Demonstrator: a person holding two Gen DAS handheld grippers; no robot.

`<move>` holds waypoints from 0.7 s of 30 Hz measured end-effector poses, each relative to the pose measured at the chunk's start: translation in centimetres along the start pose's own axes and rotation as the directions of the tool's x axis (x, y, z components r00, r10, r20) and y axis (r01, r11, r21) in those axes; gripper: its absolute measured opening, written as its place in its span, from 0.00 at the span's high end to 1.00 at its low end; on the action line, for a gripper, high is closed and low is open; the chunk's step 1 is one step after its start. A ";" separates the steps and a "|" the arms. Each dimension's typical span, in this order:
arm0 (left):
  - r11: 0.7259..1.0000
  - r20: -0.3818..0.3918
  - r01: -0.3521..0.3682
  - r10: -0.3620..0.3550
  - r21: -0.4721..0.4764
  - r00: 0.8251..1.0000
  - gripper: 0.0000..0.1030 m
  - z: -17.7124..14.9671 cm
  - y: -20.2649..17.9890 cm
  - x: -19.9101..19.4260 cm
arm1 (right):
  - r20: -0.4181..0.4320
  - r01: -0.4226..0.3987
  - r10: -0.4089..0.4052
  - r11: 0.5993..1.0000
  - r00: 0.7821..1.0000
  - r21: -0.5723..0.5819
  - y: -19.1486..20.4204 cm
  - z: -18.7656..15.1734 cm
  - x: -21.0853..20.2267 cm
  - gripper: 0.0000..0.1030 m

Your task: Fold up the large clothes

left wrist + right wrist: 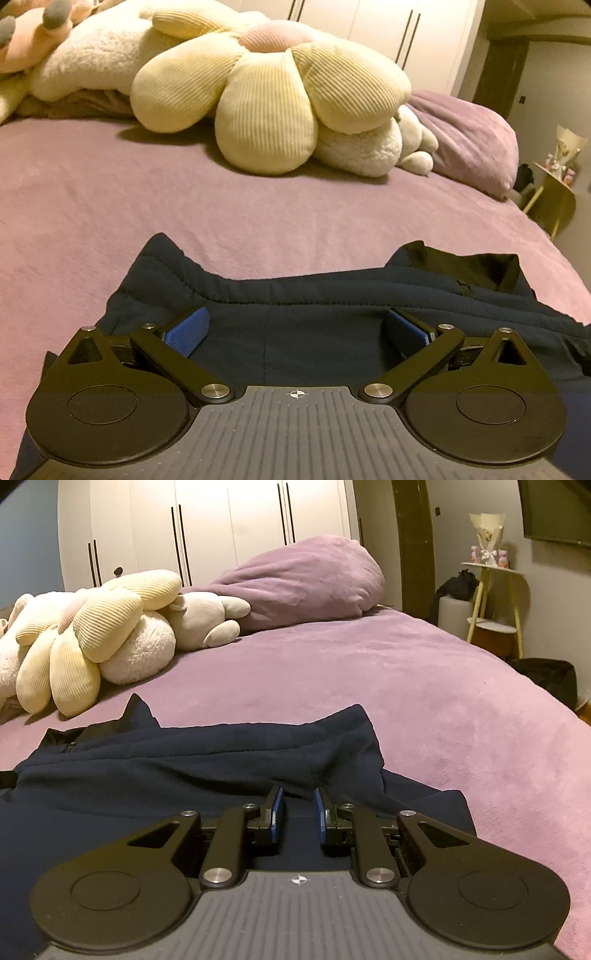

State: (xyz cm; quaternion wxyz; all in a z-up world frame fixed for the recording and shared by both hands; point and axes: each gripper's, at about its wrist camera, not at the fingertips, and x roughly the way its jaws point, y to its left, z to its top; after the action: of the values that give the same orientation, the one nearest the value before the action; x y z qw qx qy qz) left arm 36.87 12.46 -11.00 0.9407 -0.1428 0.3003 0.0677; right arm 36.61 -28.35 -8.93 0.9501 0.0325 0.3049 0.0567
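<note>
A dark navy garment lies spread on the purple bed cover, with a folded band along its far edge. It also shows in the right wrist view. My left gripper hovers low over the garment with its blue-padded jaws wide apart and nothing between them. My right gripper sits low over the garment's right part, its jaws a narrow gap apart, with dark cloth lying beneath them; nothing is clamped.
A pale yellow flower cushion and white plush toys lie at the head of the bed. A purple pillow lies beside them. A yellow side table stands past the bed's right edge, white wardrobes behind.
</note>
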 end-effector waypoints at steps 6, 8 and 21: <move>1.000 -0.001 0.005 -0.005 -0.005 1.000 0.00 0.0 0.1 0.1 | 0.015 -0.001 0.001 1.000 1.000 0.002 0.1 -0.3 0.2 0.83; 1.000 -0.003 0.003 -0.003 -0.003 1.000 0.00 0.1 0.1 0.1 | 0.015 -0.003 0.002 1.000 1.000 0.004 0.1 -0.3 0.2 0.83; 0.992 0.020 -0.090 0.088 0.085 0.996 0.00 -1.7 -0.2 -5.2 | 0.012 0.068 -0.067 0.995 0.998 -0.078 1.5 -0.2 -0.2 0.82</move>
State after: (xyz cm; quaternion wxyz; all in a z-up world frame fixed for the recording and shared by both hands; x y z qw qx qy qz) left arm 31.71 11.52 -9.24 0.9443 -0.0883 0.3016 0.0978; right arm 36.19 -26.86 -8.77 0.9535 -0.0147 0.2988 0.0364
